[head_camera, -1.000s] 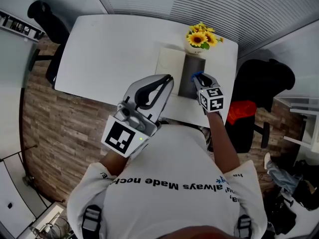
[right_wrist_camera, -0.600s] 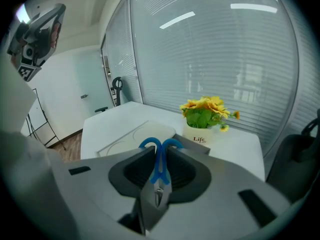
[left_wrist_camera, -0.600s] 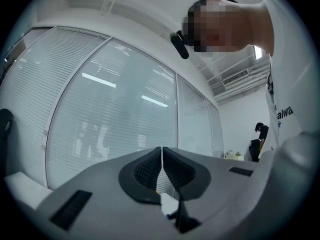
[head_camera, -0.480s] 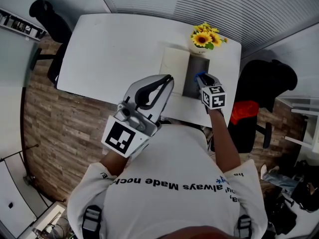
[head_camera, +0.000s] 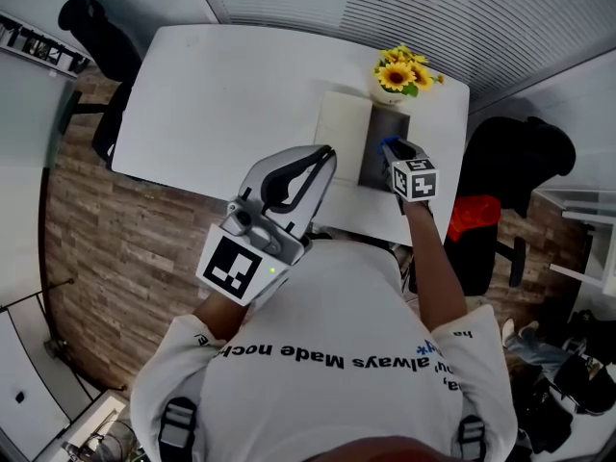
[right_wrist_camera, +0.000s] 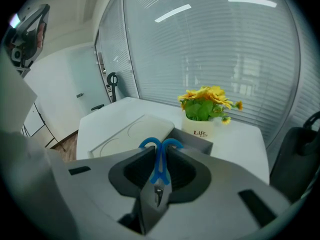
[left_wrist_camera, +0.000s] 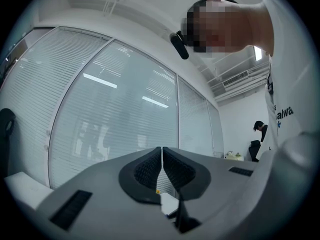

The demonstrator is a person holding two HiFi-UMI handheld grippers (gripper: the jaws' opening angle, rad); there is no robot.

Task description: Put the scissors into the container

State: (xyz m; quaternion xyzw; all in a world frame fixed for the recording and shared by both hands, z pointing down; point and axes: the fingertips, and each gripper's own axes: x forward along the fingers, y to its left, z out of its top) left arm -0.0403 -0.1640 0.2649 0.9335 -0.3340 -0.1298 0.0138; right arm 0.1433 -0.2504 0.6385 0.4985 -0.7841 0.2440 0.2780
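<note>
**Placing step.** Right tongs (right_wrist_camera: 159, 160) grip the blue-handled scissors (right_wrist_camera: 160, 149), loops forward, just above the grey container (right_wrist_camera: 199, 145) on the white desk (head_camera: 241, 94). For a clean drop, the scissors should be centred over the open mouth and lowered inside before release, so the loops clear the near rim. Left tongs (left_wrist_camera: 162, 170) are closed on nothing, held high and well apart. A potted sunflower (right_wrist_camera: 205, 109) just behind the container and a flat white tray (right_wrist_camera: 127, 134) beside it could be knocked.

Blue plastic scissors (right_wrist_camera: 159, 165), matt table (head_camera: 241, 94)
</note>
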